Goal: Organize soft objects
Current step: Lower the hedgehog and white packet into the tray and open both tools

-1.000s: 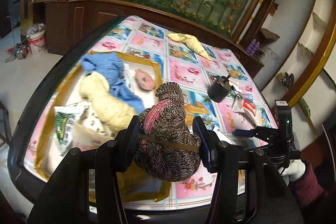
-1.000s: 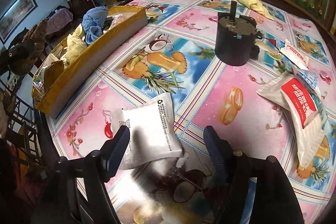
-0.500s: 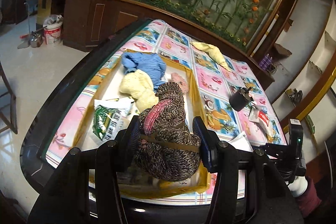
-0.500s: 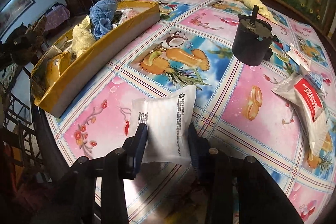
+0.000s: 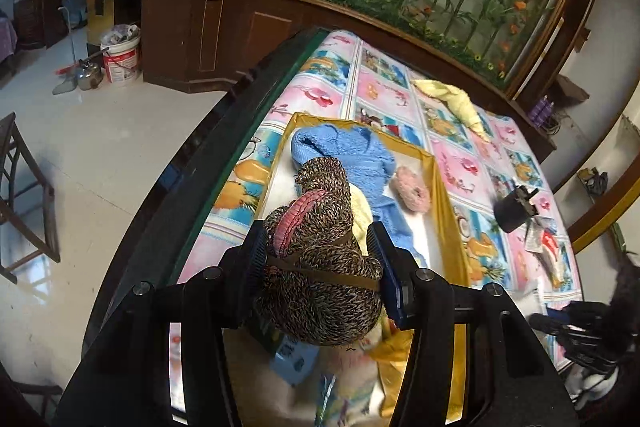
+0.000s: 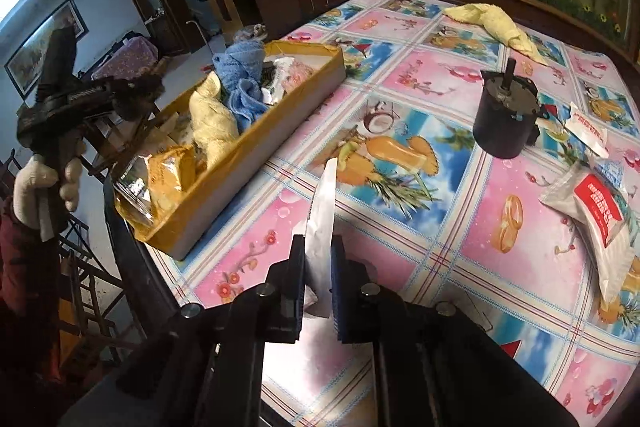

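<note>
Left wrist view: the left hand-held gripper (image 5: 318, 259) clamps a knitted bundle (image 5: 320, 251) above the tray (image 5: 448, 203); lower it into free space before letting go. The right hand-held gripper (image 6: 318, 285) pinches a white packet (image 6: 322, 211) over the counter (image 6: 440, 227); carry it left, clearing the tray wall.

Brown-flecked knit bundle (image 5: 320, 267) — pink trim; yellow tray (image 5: 448, 203).
</note>
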Action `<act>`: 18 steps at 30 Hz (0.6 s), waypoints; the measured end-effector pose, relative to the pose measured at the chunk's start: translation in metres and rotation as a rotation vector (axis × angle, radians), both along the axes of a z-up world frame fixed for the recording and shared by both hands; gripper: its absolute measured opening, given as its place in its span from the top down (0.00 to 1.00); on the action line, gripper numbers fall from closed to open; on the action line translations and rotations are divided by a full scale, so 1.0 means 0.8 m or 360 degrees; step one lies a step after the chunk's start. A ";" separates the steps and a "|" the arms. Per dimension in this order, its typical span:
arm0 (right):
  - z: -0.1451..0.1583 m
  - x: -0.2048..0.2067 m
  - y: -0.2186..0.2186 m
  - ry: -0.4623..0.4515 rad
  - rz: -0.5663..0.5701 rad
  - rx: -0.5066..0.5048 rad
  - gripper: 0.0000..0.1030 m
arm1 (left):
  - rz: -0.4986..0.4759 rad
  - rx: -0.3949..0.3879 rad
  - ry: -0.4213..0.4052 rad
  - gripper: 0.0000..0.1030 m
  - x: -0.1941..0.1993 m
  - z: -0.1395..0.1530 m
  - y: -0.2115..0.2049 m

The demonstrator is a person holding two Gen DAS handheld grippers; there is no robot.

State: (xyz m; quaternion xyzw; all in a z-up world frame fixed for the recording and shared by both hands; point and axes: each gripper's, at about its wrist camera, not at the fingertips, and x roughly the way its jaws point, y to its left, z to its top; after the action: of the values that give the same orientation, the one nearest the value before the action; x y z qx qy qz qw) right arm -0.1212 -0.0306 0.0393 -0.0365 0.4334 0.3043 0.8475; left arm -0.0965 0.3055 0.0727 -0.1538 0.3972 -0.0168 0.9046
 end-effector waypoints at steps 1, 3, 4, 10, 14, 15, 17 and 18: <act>0.006 0.002 0.003 -0.0003 0.0010 0.0012 0.92 | -0.0012 0.0011 0.0021 0.50 0.007 -0.005 -0.002; 0.018 0.009 0.015 -0.0022 0.0029 0.0018 0.92 | -0.0053 0.0063 0.0086 0.50 0.022 -0.018 -0.008; 0.023 0.014 0.021 -0.0033 0.0035 0.0015 0.92 | -0.0072 0.0093 0.0125 0.50 0.028 -0.025 -0.011; 0.063 0.047 0.072 -0.0074 0.0098 0.0102 0.92 | -0.0097 0.0070 0.0136 0.42 0.036 -0.033 -0.004; 0.059 0.091 0.125 0.0035 0.0148 0.0174 0.92 | -0.0061 0.0050 0.0049 0.33 0.021 -0.024 -0.001; 0.050 0.103 0.138 0.0084 0.0150 0.0184 0.92 | -0.0055 0.0066 0.0033 0.33 0.017 -0.020 -0.003; 0.029 0.128 0.162 0.0173 0.0149 0.0162 0.92 | -0.0046 0.0102 -0.0002 0.33 0.007 -0.013 -0.006; 0.020 0.135 0.169 0.0198 0.0143 0.0125 0.91 | -0.0045 0.0104 -0.0021 0.33 0.002 -0.008 -0.008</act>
State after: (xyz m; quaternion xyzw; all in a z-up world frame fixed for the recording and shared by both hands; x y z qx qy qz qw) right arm -0.0129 0.1044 0.0551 -0.0036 0.4708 0.3605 0.8052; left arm -0.0945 0.2991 0.0661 -0.1185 0.3937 -0.0176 0.9114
